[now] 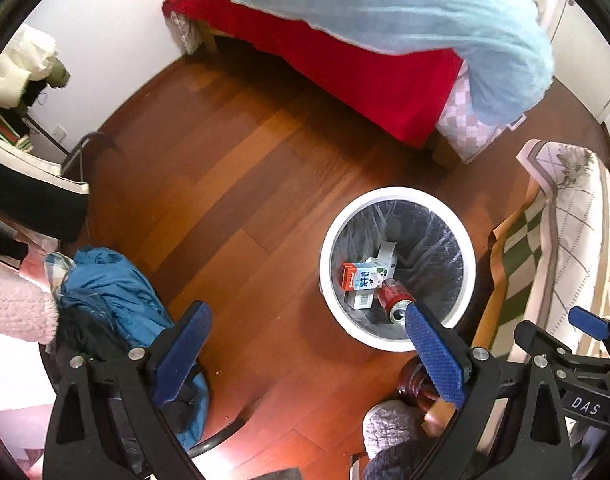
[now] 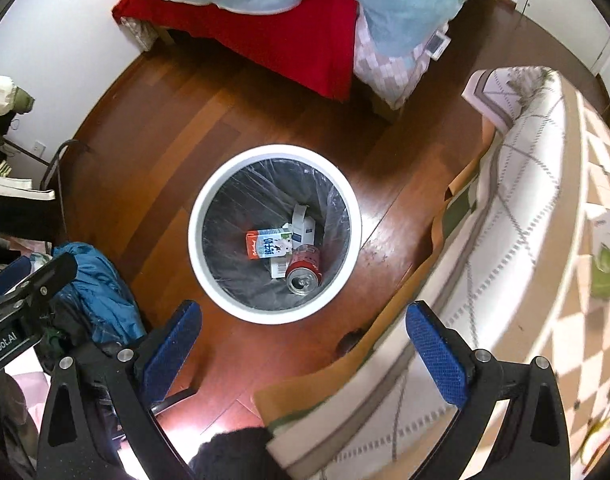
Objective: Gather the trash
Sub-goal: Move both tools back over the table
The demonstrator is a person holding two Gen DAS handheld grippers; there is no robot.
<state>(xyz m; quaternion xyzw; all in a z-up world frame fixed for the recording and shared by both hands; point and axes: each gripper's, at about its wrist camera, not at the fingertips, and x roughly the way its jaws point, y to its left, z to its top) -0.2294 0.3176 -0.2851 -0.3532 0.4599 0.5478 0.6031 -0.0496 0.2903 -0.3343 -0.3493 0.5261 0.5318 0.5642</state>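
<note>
A bedroom floor seen from above, with both handheld grippers hanging over it, jaws wide apart and holding nothing. At far left a blue jacket (image 2: 101, 296) lies crumpled on the wooden floor (image 2: 177, 120). The left gripper (image 1: 305, 344) hovers above bare boards between the jacket and a white bin (image 1: 397, 196); the right gripper (image 2: 305, 348) hangs just short of the same bin's near rim. The collected trash sits at the bottom of the bin's clear liner: an orange-and-white milk carton (image 2: 269, 245) lying flat, small white boxes (image 2: 303, 224) behind and under it, and a red drink can (image 2: 304, 270) on its side, its open top facing the cameras. To the right a patterned quilt (image 2: 517, 208) drapes over furniture. All of the trash looks light and easily dented: the cartons probably crush if squeezed hard and are best pinched across their flat faces; the can, smooth and likely to roll, is best gripped across its round middle.
</note>
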